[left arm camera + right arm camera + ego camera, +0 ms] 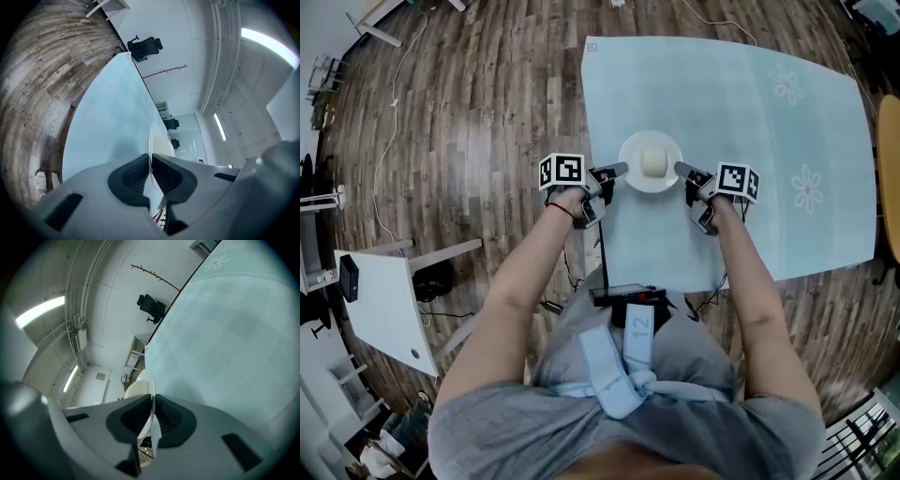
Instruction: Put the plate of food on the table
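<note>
Plate (629, 174): white, round, shallow. It holds one pale rounded piece of food (652, 157) at its centre, nothing else on it. The plate sits over the near part of the light blue tabletop (750, 112), a little in from the near edge. No view settles whether its base touches the cloth.

Left claw (617, 170) is on the plate's left rim and right claw (682, 170) on its right rim, level with each other. A marker cube (562, 170) rides on the left one and another marker cube (737, 180) on the right.

Left gripper view: left claw (151, 161) has its jaws nearly together, ribbed pads pinching the thin plate (151, 138) rim, which is seen edge-on. The food (164, 146) is a cream lump past the rim. A soft shadow lies on the cloth beside the jaws.

Right gripper view: right claw (153, 403) is likewise clamped on the plate (150, 380) rim, and the food (136, 389) peeks out behind it.

Only the head view shows the wood floor (487, 112), a white desk (389, 305) at lower left, flower prints (807, 187) on the cloth, and the person's arms and torso.

Only the gripper views show the room's white walls, ceiling light strips and a black office chair (146, 46) (152, 308) beyond the far edge of the tabletop.
</note>
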